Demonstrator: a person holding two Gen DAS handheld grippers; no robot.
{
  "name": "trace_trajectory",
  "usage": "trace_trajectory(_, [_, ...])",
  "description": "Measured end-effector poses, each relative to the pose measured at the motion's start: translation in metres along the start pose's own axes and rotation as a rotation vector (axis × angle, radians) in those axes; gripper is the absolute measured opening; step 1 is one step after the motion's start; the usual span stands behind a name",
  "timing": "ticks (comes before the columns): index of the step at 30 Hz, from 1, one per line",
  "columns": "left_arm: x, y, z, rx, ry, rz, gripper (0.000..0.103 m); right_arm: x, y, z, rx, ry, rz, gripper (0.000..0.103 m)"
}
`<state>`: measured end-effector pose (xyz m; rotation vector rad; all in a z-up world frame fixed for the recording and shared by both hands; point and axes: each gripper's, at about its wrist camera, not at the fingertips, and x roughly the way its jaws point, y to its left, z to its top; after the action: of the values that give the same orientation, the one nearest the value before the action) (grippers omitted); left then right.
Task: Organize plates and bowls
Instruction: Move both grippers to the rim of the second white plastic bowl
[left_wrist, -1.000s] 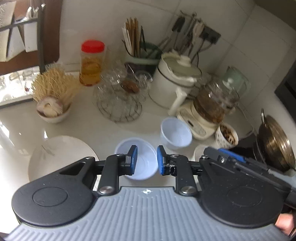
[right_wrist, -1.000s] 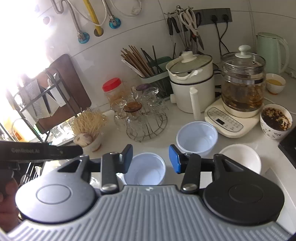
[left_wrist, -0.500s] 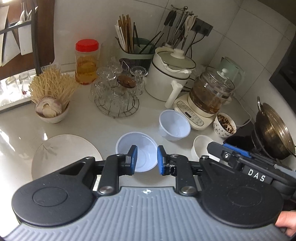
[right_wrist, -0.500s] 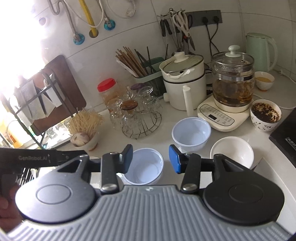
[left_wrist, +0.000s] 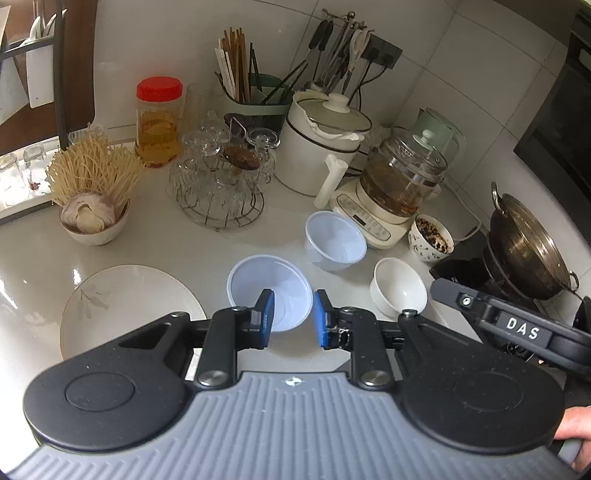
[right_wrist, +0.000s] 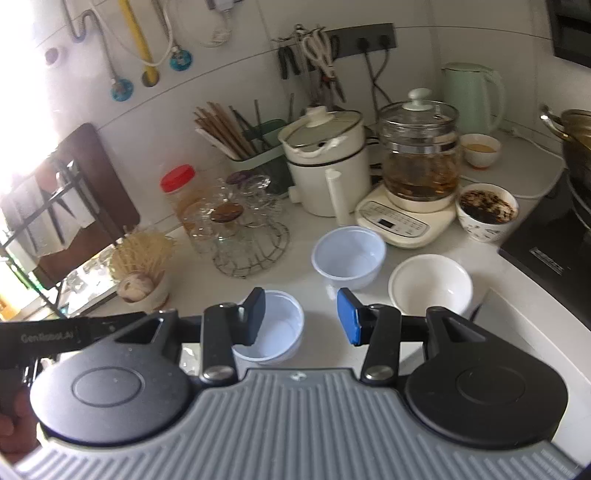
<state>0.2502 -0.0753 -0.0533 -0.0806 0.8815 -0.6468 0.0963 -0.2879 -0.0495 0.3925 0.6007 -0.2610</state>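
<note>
Two pale blue plastic bowls stand on the white counter, a near one (left_wrist: 269, 288) and a farther one (left_wrist: 334, 240). A white ceramic bowl (left_wrist: 399, 291) sits to their right and a white plate (left_wrist: 125, 306) lies to the left. My left gripper (left_wrist: 293, 317) hangs open over the near bowl's front rim, its narrow gap empty. In the right wrist view my right gripper (right_wrist: 302, 317) is open wider and holds nothing. The near bowl (right_wrist: 273, 332) is behind its left finger, with the farther bowl (right_wrist: 349, 256) and the white bowl (right_wrist: 430, 284) beyond.
A wire rack of glasses (left_wrist: 218, 184), a bowl of dry noodles (left_wrist: 92, 192), a red-lidded jar (left_wrist: 159, 122), a white pot (left_wrist: 321, 147) and a glass kettle (left_wrist: 402, 181) crowd the back. A patterned cup (left_wrist: 430, 238) and a wok (left_wrist: 528, 251) stand at the right.
Both views have drawn back and swung right. The white bowl and plate show more fully in the left view, and the stove edge enters the right view. The jaws have not changed.
</note>
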Motion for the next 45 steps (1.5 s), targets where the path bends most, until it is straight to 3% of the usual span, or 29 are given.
trace_trajectory(17, [0.014,-0.005,-0.022,0.074,0.076,-0.031,0.026,-0.007,-0.003,-0.034,0.060,0.041,-0.053,0.047])
trace_trajectory(30, [0.058,-0.015,0.037,0.087,0.023,0.030,0.034,0.043,-0.036,0.015,0.056,0.045,-0.012,0.047])
trace_trajectory(45, [0.148,-0.023,0.071,0.044,0.139,0.098,0.042,0.138,-0.067,0.065,0.035,0.117,0.066,0.047])
